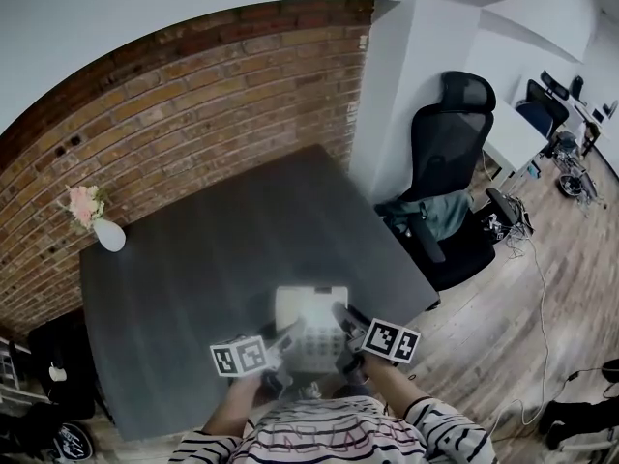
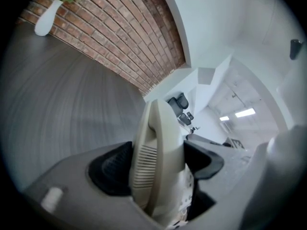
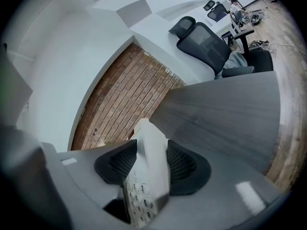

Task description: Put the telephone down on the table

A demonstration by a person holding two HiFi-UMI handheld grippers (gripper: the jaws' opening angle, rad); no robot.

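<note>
I've got a dark grey table [image 1: 184, 298] ahead, and a red brick wall [image 1: 193, 114] runs along its far side. There's a white vase [image 1: 109, 236] of pink flowers on its far left corner. Right of the table, a black office chair [image 1: 450, 153] stands on pale wooden floor [image 1: 551, 298]. A white pillar [image 1: 426, 66] rises past the table's far right corner, with a white desk [image 1: 513, 141] further right.

A white vase [image 1: 109, 236] of pink flowers [image 1: 85, 204] stands close to the brick wall [image 1: 193, 114]. A black office chair [image 1: 453, 138], teal cloth [image 1: 440, 215] on its seat, stands on the wood floor [image 1: 503, 356].
</note>
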